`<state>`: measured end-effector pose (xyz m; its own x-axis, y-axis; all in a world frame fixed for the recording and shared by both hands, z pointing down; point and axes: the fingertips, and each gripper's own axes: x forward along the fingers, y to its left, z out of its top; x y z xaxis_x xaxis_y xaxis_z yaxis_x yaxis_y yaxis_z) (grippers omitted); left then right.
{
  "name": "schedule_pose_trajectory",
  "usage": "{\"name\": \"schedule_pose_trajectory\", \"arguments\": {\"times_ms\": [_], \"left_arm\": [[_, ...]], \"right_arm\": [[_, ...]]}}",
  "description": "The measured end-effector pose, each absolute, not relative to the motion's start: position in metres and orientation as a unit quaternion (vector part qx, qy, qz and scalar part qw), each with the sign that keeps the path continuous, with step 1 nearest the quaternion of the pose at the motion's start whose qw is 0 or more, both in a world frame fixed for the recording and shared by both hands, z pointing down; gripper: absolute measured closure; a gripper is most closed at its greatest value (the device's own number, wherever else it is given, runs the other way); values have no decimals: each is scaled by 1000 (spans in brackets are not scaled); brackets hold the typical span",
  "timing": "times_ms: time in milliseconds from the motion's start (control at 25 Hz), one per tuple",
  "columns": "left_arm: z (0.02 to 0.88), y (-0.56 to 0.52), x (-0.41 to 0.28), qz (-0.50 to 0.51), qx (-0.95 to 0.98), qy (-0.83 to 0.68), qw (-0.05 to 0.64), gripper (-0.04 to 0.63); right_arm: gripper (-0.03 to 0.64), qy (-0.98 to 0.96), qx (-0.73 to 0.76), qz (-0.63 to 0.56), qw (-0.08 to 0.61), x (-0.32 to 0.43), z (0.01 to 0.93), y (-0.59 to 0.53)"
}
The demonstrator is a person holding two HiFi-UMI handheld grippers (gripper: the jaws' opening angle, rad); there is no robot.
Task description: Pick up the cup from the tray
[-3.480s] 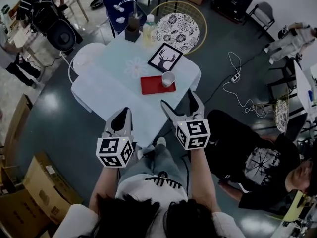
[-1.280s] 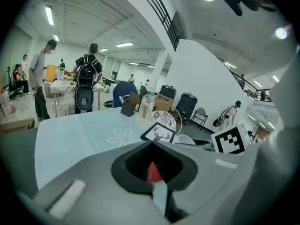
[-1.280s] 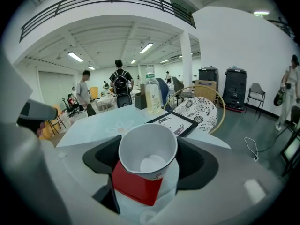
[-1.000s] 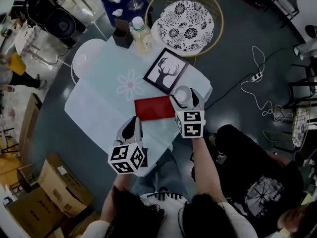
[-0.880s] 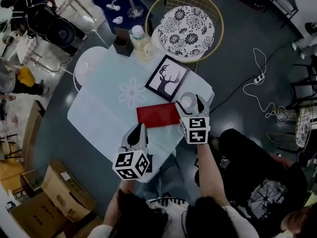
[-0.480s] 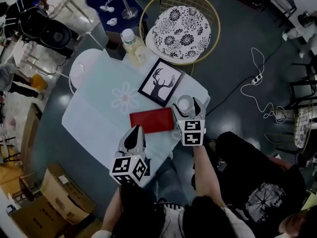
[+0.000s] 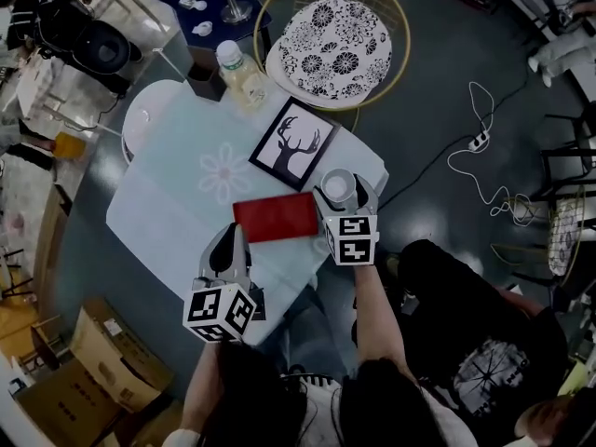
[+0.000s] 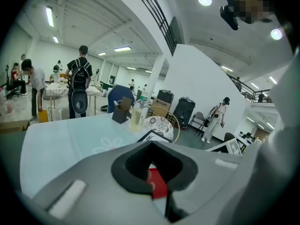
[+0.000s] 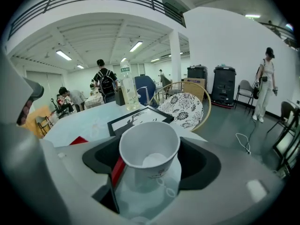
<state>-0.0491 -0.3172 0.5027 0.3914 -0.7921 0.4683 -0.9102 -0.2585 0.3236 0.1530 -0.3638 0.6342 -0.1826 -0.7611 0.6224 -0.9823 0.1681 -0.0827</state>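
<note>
A white paper cup point(image 7: 337, 186) stands upright between the two jaws of my right gripper point(image 7: 341, 194), just right of the red tray point(image 7: 276, 217) near the table's right edge. In the right gripper view the cup point(image 9: 150, 159) is empty and fills the notch of the right gripper point(image 9: 150, 149), which is shut on it. A strip of the tray point(image 9: 118, 170) shows at the cup's left. My left gripper point(image 7: 226, 242) hovers at the table's near edge, below the tray, jaws together and empty. In its own view, the left gripper point(image 8: 152, 150) frames a patch of tray point(image 8: 157, 185).
On the pale blue tablecloth point(image 7: 177, 203) lie a framed deer picture point(image 7: 291, 144), a bottle point(image 7: 235, 66) and a dark box point(image 7: 203, 71). A round chair with a flowered cushion point(image 7: 335, 40) stands behind. A person in black point(image 7: 475, 343) sits at the right. Cardboard boxes point(image 7: 84, 361) stand at the left.
The cup stood on the tray's right end earlier. My right gripper reached in and shut on it, and now it sits just off the tray's right side. The left gripper came up to the table edge.
</note>
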Motion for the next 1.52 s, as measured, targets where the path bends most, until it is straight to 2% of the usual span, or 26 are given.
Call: {"name": "schedule_pose_trajectory", "arguments": {"times_ms": [200,680,760,840,880,1120,1360,1520], "left_arm": [[504,-311,-47,105,784,-542,283,595],[491,-308,-35,103,814,-513,253,595],[481,-303,-39,96,816,-511,251,595],[470,-299,-44,87,819,-512,245,595],[465,-296,-46,83,820,-512,241,595],[435,-271,-65,64,831,-508,220,595],[418,-240,-78,54,844,-494,203,595],[411,-226,-96,63,841,-503,189,595]], "right_arm": [[179,-737,590,251,215,154,629,-363],[179,-766,601,151,169,133,531,-343],[225,-772,599,142,160,124,515,-335],[351,-775,601,129,146,116,495,-326],[370,-775,603,125,138,112,486,-320],[402,-796,582,109,126,68,448,-283],[550,-783,603,71,132,49,420,-249],[580,-779,612,75,111,39,406,-226]]}}
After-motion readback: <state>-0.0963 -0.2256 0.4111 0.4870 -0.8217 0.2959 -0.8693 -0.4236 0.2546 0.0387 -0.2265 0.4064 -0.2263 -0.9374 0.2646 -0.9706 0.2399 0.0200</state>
